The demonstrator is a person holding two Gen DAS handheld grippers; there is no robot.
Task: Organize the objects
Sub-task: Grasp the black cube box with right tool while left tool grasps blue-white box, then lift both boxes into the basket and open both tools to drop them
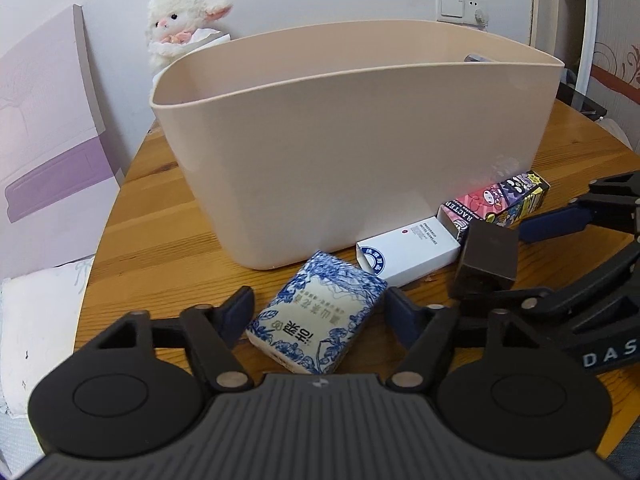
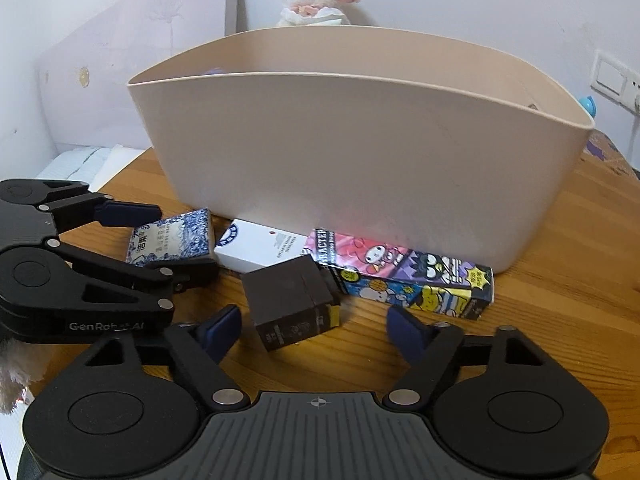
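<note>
A beige plastic bin stands on the round wooden table; it also shows in the right wrist view. In front of it lie a blue-and-white patterned box, a white box, a dark brown box and a long cartoon box. My left gripper is open, its fingers either side of the blue-and-white box. My right gripper is open around the dark brown box, beside the cartoon box and white box.
A white plush lamb sits behind the bin by the wall. A purple-and-white board leans at the left. White cloth lies beyond the table's left edge. A wall switch is at the back right.
</note>
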